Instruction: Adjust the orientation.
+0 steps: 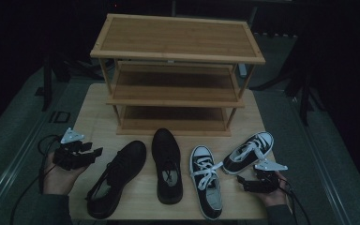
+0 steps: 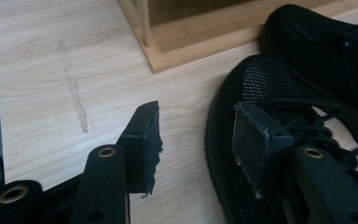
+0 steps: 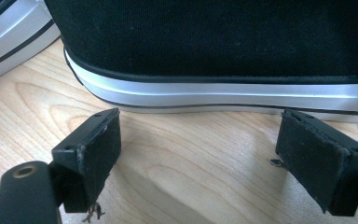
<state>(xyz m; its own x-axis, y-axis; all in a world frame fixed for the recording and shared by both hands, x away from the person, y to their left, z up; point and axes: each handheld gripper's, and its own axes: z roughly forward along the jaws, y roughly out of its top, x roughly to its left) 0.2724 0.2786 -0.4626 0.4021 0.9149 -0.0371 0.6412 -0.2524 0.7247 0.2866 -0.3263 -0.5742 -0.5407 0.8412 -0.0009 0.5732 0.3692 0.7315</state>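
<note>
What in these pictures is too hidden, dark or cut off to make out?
- High view: the back of the lowest shelf of the wooden rack lies in shadow under the boards above.
- Left gripper view: the near black shoe is partly covered by a gripper pad, its heel cut off by the frame.
- Right gripper view: the black-and-white sneaker shows just one side; the top edge cuts off the rest.

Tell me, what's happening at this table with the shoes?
A person holds a gripper in each hand at a table with a bare wooden rack and four shoes. The left gripper hangs open by the leftmost black shoe. The right gripper sits open beside a black-and-white sneaker. Neither holds anything.
</note>
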